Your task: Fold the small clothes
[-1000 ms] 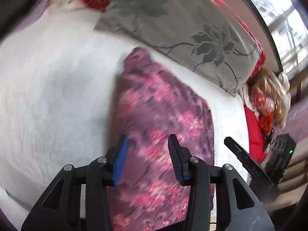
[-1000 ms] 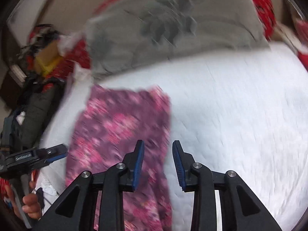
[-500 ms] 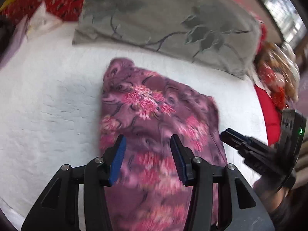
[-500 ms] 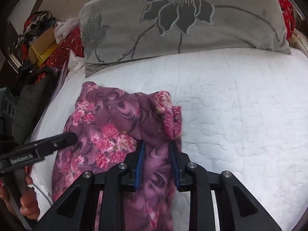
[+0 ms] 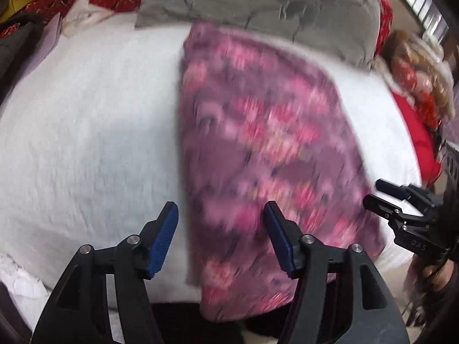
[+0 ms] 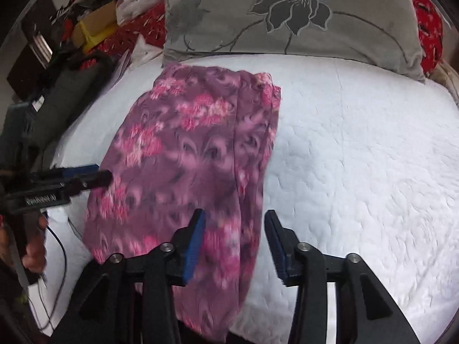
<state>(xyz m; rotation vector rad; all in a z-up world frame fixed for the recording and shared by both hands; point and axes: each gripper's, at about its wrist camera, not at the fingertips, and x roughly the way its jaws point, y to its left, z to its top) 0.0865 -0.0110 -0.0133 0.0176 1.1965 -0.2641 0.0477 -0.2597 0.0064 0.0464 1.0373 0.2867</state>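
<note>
Above the near edge of the bed, left gripper (image 5: 221, 236) hangs with jaws wide, nothing between them; its blue ribbed pads (image 5: 163, 239) straddle the left edge of the purple floral fabric garment (image 5: 266, 154). Right gripper (image 6: 235, 243) likewise spread, empty, over the garment's right edge. Garment lies flat, folded lengthwise, on white quilted bed cover (image 6: 358, 157), its far end near grey flower-patterned pillow (image 6: 292, 14). Left view blurred.
</note>
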